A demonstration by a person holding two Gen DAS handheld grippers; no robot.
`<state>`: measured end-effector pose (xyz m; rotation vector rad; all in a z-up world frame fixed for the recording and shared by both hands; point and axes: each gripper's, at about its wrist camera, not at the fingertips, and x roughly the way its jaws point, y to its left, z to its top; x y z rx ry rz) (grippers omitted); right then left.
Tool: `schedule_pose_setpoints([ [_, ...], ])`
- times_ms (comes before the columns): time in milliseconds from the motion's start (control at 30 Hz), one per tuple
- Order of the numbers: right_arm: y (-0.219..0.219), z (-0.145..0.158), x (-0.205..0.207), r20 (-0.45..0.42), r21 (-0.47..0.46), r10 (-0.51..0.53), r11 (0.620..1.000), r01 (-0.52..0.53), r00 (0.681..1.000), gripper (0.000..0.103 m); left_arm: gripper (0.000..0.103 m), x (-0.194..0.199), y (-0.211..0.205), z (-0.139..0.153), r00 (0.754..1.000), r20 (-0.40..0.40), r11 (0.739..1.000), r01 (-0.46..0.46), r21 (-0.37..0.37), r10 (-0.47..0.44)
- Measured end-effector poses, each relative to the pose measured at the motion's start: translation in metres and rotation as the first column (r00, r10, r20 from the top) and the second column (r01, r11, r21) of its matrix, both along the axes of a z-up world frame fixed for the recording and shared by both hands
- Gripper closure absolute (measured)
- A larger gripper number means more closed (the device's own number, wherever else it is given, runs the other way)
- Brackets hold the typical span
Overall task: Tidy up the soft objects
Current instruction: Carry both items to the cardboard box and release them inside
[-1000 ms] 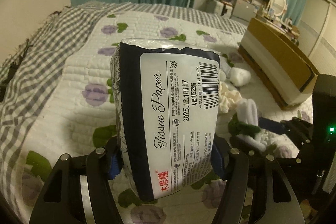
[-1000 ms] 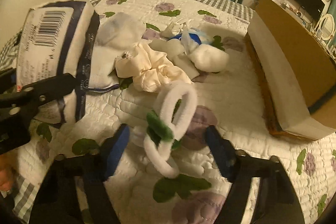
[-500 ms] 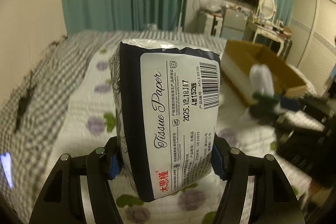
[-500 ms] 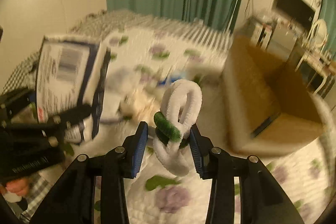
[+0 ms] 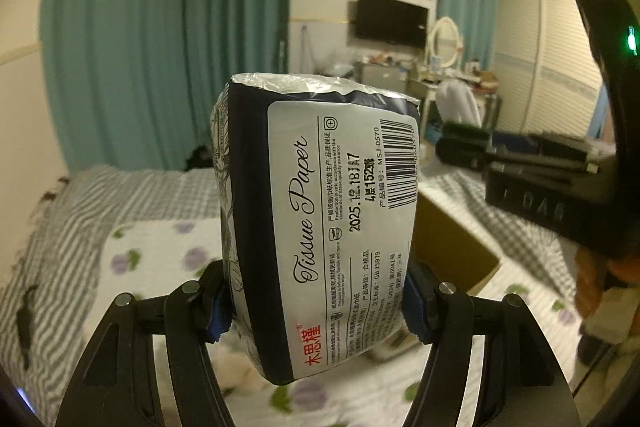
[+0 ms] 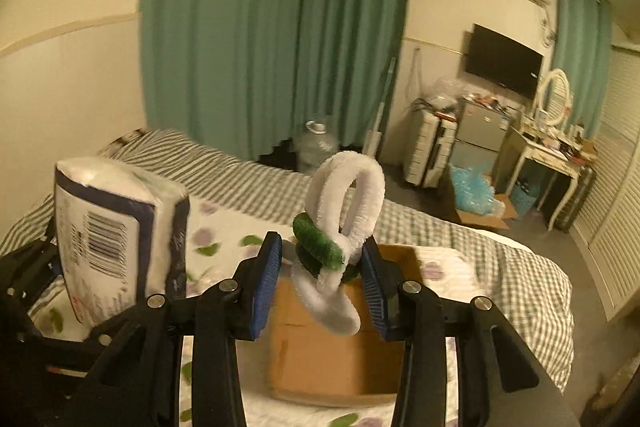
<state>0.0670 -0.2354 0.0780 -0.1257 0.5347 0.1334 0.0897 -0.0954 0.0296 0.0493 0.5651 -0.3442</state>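
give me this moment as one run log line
left gripper: shut on tissue pack | right gripper: shut on fuzzy loop toy | both held above bed | cardboard box: under right gripper

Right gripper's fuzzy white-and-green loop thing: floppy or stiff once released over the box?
Probably semi-stiff: the fuzzy loop stands upright above the right gripper without drooping, as if wired. Likely very light, being thin and open. Its pile looks grippy, so it may cling to the pads before dropping into the cardboard box.

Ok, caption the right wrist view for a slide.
Right gripper holds a white-and-green chenille loop above the cardboard box.
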Motion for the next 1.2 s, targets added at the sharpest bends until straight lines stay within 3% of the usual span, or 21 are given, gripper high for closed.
schedule_pose_setpoints([
  [200, -0.063, -0.019, 0.034, -0.066, 0.056, -0.073, 0.995, 0.077, 0.995, 0.064, 0.038, 0.056, -0.056, -0.024, 0.995, -0.086, 0.999, 0.043, 0.022, -0.041],
  [400, -0.1, -0.065, 0.067, -0.155, 0.103, -0.106, 0.987, 0.123, 0.982, 0.064, 0.038, 0.079, -0.086, -0.059, 0.99, -0.138, 0.994, 0.047, 0.103, -0.033],
  [533, -0.114, -0.084, 0.084, -0.18, 0.132, -0.115, 0.981, 0.139, 0.977, 0.062, 0.032, 0.083, -0.093, -0.068, 0.987, -0.151, 0.993, 0.072, 0.097, -0.057],
  [600, -0.12, -0.09, 0.088, -0.187, 0.137, -0.127, 0.979, 0.153, 0.974, 0.051, 0.032, 0.084, -0.098, -0.07, 0.986, -0.16, 0.993, 0.064, 0.102, -0.047],
  [667, -0.126, -0.095, 0.091, -0.2, 0.138, -0.142, 0.975, 0.172, 0.969, 0.024, 0.031, 0.083, -0.106, -0.07, 0.984, -0.169, 0.992, 0.07, 0.11, -0.05],
  [867, -0.138, -0.095, 0.084, -0.186, 0.18, -0.169, 0.962, 0.203, 0.968, 0.018, 0.03, 0.078, -0.116, -0.066, 0.988, -0.139, 0.987, 0.082, 0.139, -0.062],
  [1200, -0.113, -0.081, 0.068, -0.179, 0.261, -0.012, 0.964, 0.059, 0.984, 0.017, 0.03, 0.072, -0.102, -0.055, 0.98, -0.139, 0.99, 0.144, 0.008, -0.141],
])
